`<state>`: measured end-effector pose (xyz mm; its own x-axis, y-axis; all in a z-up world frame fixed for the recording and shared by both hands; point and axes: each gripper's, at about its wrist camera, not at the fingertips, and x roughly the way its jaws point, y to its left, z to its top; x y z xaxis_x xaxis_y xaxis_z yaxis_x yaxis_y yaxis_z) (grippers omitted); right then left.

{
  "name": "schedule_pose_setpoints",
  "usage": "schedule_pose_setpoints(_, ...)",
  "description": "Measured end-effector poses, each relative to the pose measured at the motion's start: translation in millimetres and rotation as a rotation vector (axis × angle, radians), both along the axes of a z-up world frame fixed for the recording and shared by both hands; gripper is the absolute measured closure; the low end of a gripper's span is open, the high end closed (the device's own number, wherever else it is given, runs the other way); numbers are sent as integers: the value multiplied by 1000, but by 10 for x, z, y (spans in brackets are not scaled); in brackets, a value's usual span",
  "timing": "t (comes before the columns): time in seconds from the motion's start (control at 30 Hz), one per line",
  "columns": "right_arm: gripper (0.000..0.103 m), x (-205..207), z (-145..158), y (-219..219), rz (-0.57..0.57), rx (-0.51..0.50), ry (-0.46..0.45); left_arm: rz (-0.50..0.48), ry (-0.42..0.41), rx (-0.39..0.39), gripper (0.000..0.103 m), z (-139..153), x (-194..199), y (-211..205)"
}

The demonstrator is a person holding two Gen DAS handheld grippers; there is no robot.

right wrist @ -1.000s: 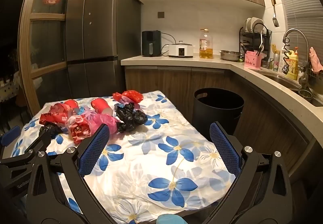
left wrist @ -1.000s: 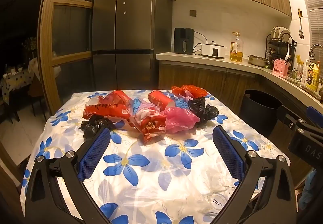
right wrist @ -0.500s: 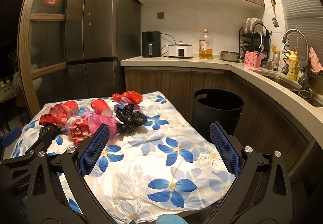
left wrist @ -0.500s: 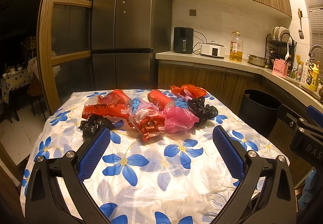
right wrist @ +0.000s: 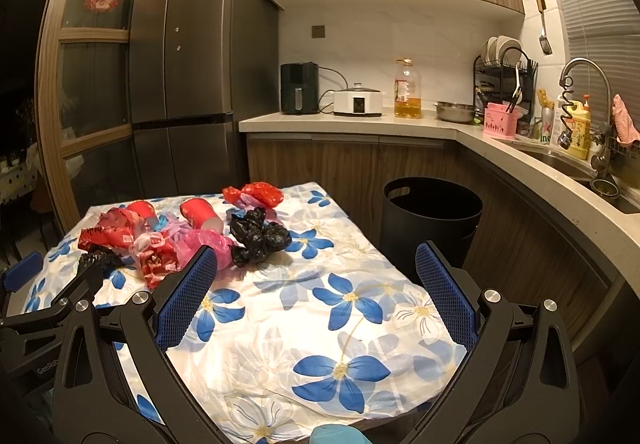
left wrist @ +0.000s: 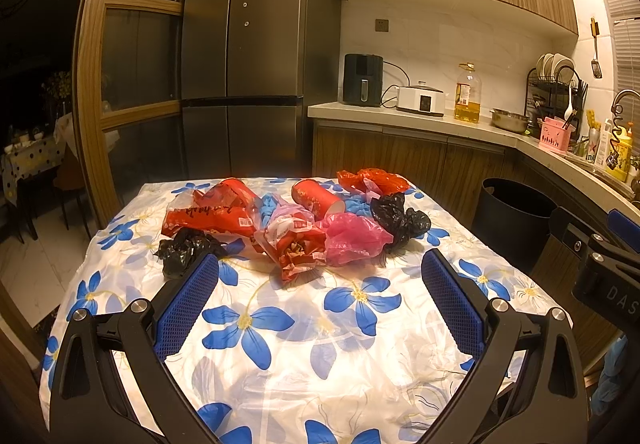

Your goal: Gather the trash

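Hovering over the near part of the table point(left wrist: 320, 384), the left gripper point(left wrist: 320, 276) has its blue-padded fingers spread wide with nothing between them; the right gripper point(right wrist: 316, 268) hangs beside it, equally wide apart and empty. Across the far half of the flowered tablecloth lies the trash, taken left to right: a crumpled black bag point(left wrist: 182, 250) at the left end; a red printed wrapper point(left wrist: 208, 217) just behind it; a torn red packet point(left wrist: 298, 250) near the middle; a red paper cup point(left wrist: 316, 197) on its side behind that; a pink plastic bag point(left wrist: 352, 238) touching the packet; a second black bag point(left wrist: 400, 219) beside the pink one; a red plastic bag point(left wrist: 372, 179) at the table's far right corner. Off the table's right edge stands a black trash bin point(right wrist: 432, 219) on the floor, against the counter point(right wrist: 460, 131).
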<state>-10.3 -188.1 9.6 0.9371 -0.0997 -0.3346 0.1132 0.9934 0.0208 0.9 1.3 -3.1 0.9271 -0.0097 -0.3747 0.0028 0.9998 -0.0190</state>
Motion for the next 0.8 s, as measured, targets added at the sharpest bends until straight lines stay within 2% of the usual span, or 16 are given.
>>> schedule_pose_setpoints(0.8, 5, 15, 60, -31, -1, 0, -2, 0, -1, -4, 5, 4, 1, 8)
